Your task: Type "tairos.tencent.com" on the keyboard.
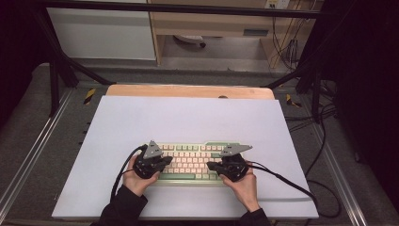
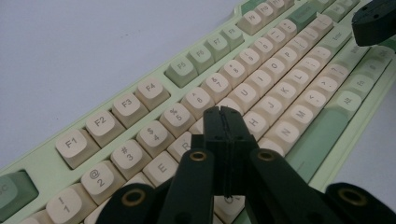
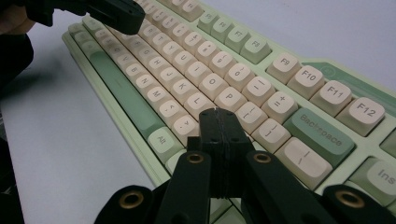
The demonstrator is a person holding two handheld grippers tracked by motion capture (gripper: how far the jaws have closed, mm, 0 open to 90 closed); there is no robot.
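Note:
A pale green keyboard [image 1: 193, 162] with cream keycaps lies on a white mat [image 1: 188, 122] near the front of the table. My left gripper [image 1: 165, 161] hovers over the keyboard's left half, its jaws pressed together with nothing between them. In the left gripper view its tips [image 2: 223, 112] sit above the keys [image 2: 205, 100] of the upper letter rows. My right gripper [image 1: 210, 165] is over the keyboard's right half, also shut and empty. In the right gripper view its tips [image 3: 218, 114] hang above the keys near the P and L [image 3: 229, 99].
The white mat covers most of the wooden tabletop [image 1: 188, 90]. Black cables [image 1: 282, 181] trail from both grippers across the mat. A dark frame [image 1: 61, 70] and floor cables [image 1: 324, 117] surround the table.

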